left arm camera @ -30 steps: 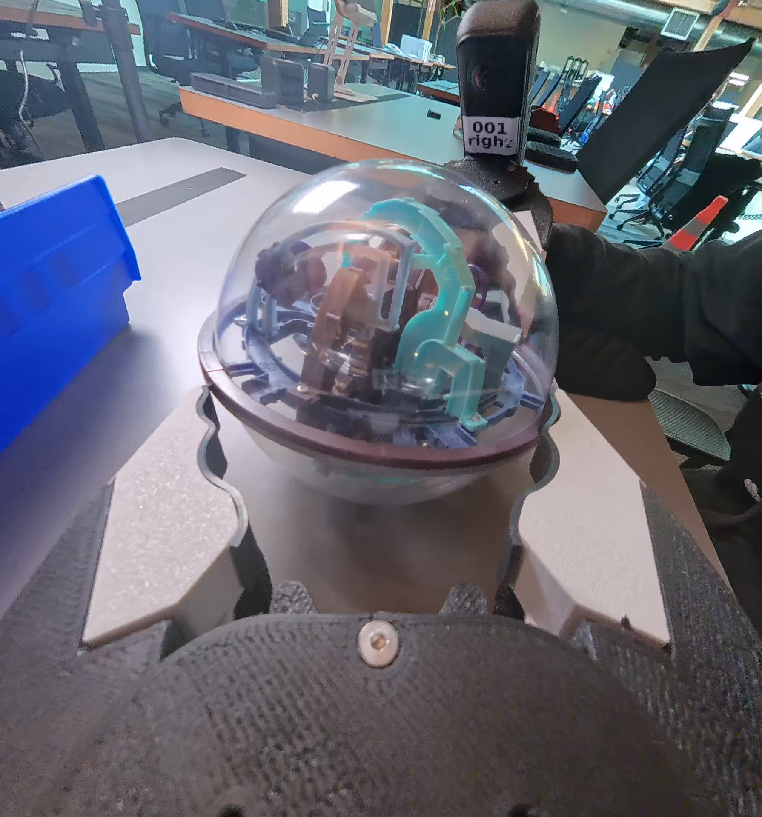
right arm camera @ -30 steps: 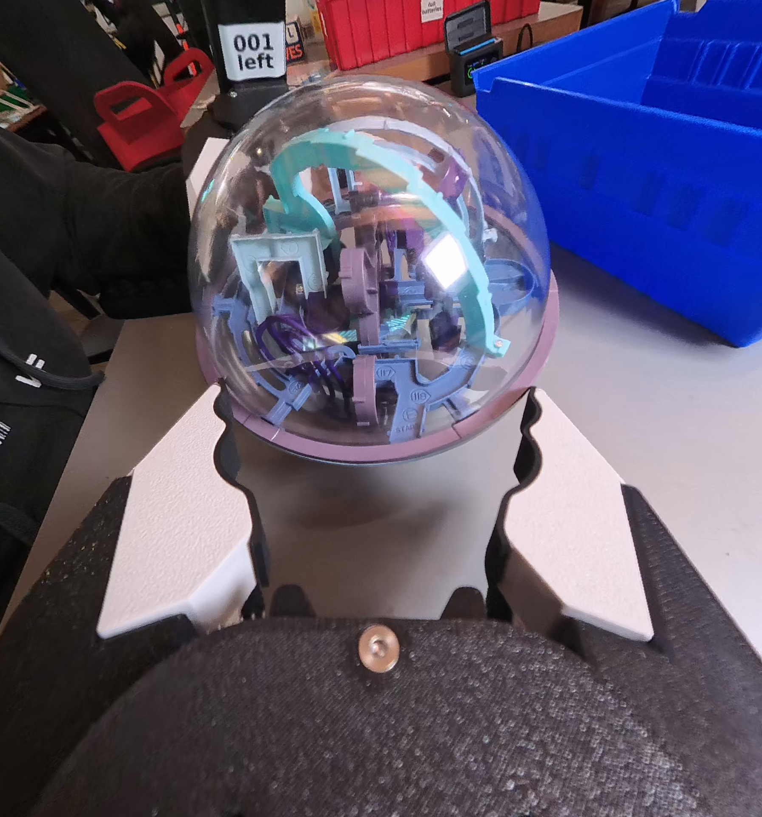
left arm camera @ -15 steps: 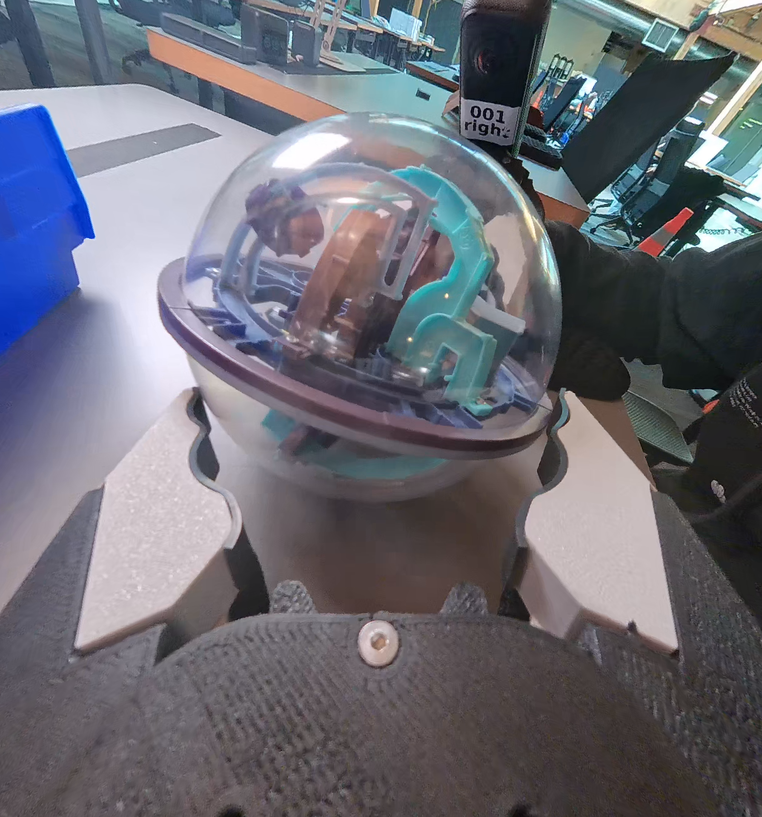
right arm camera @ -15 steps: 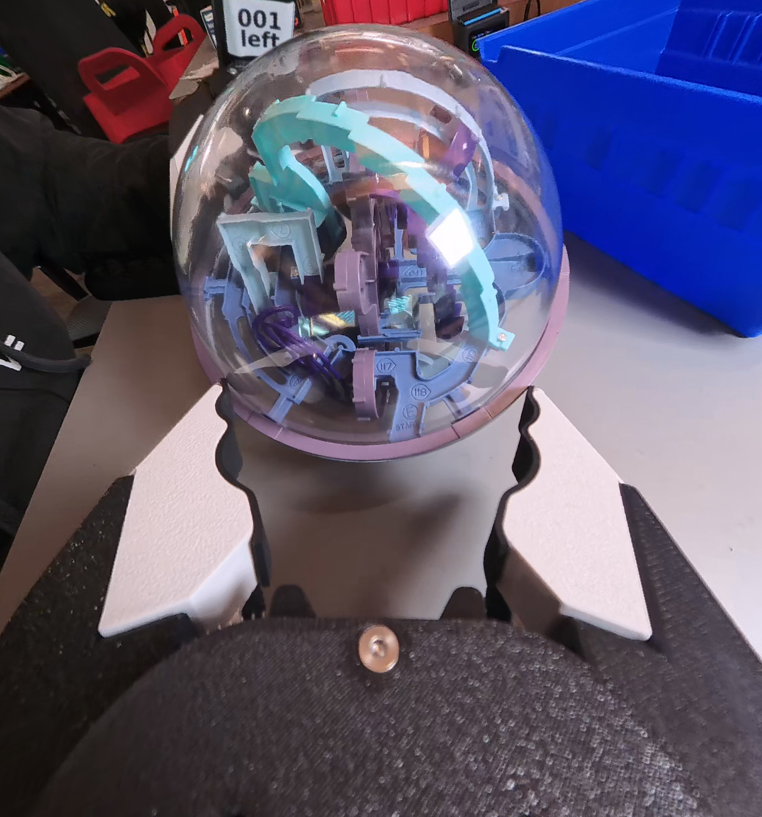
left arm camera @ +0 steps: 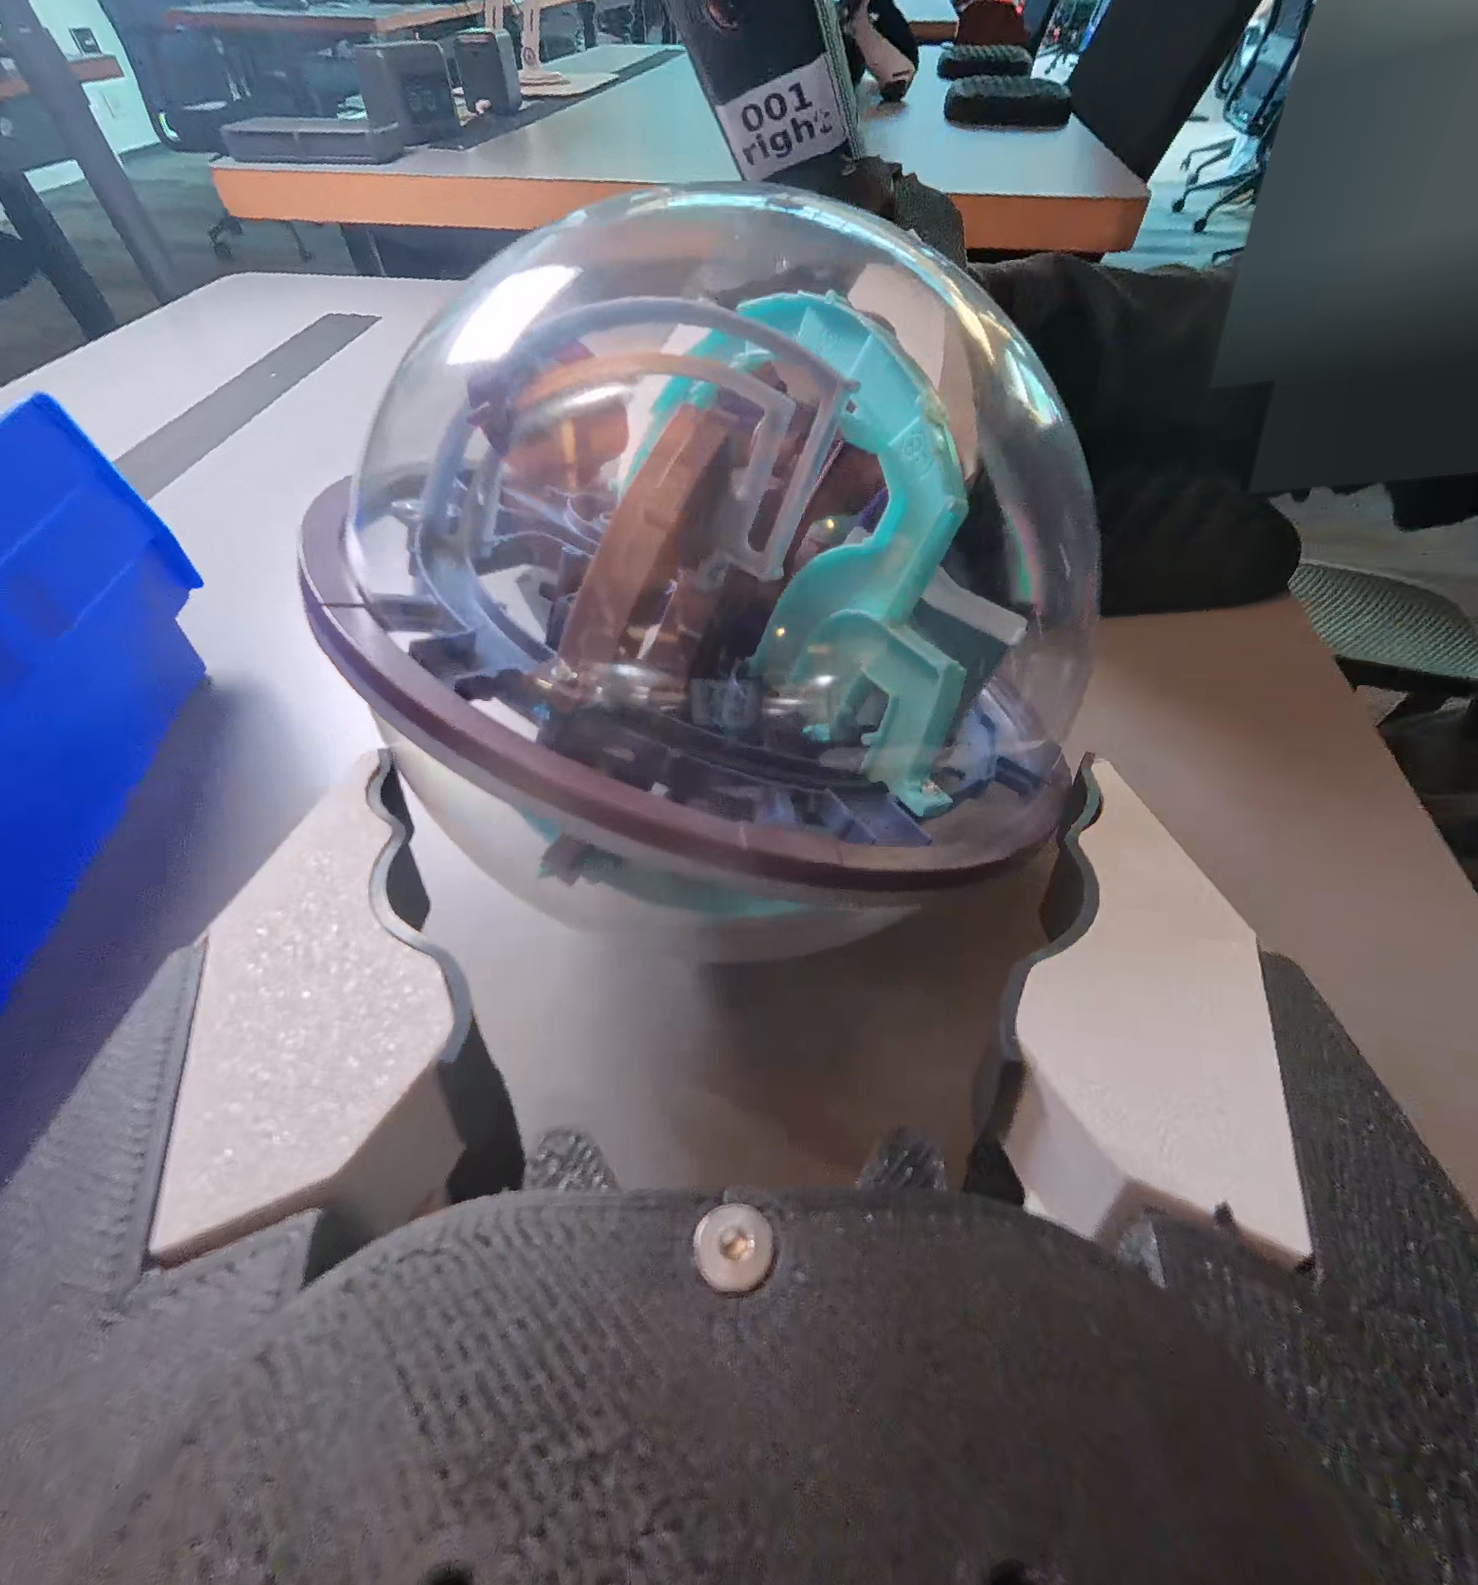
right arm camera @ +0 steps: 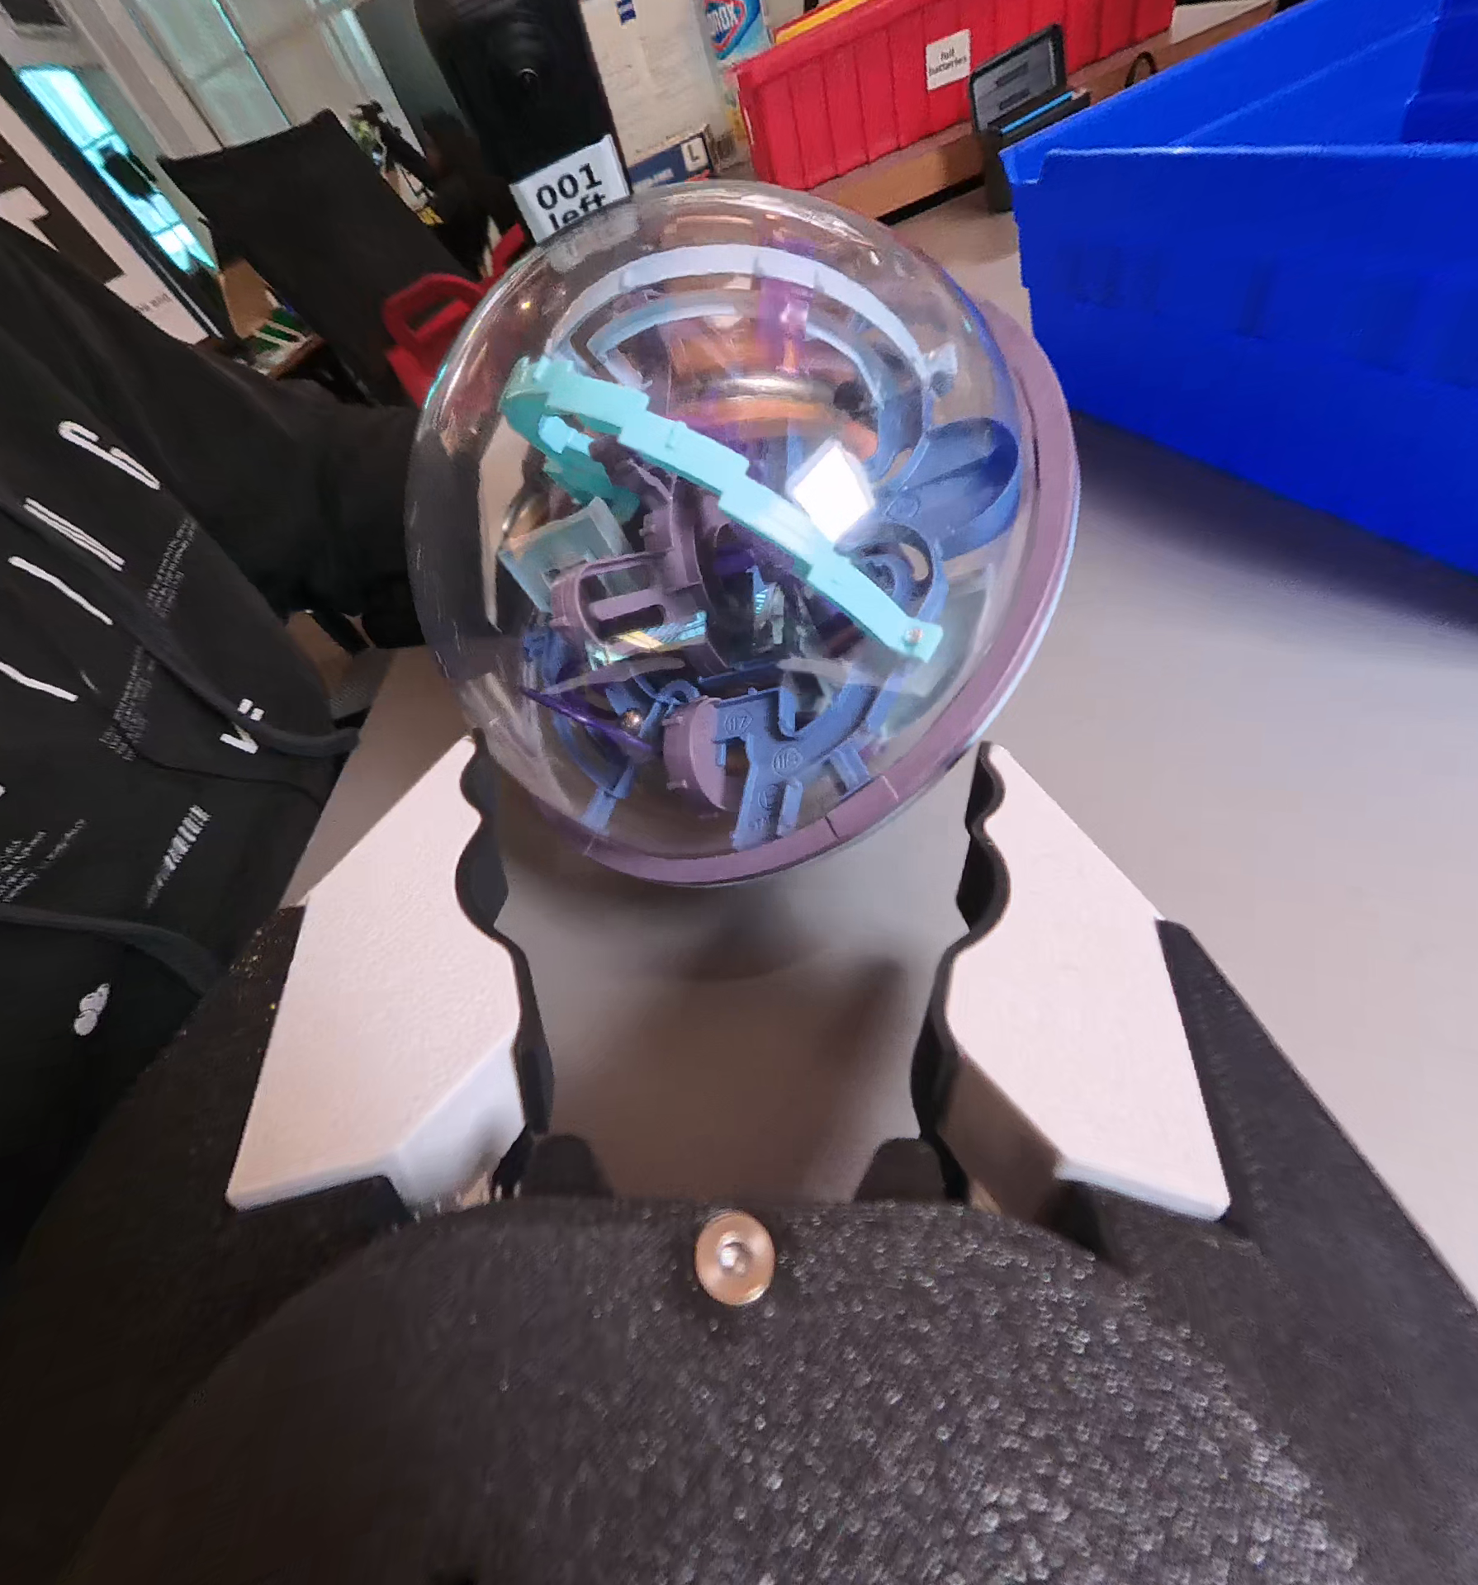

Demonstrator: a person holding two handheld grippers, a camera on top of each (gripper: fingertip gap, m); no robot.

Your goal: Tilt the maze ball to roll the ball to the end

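Cradling the tilted maze ball (left arm camera: 718,557) over the bench (left arm camera: 289,369) to coax its steel ball (right arm camera: 630,723) onward, left gripper (left arm camera: 731,768) spread wide yet clamped on its sides, right gripper (right arm camera: 729,755) flanking opposite, contact impossible to tell.

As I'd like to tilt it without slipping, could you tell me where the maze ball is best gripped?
Grip the maze ball at opposite ends of its dark purple middle band, coming in level from the side. The clear dome is smooth and curves away, so that raised band at the widest part probably gives the surest hold.
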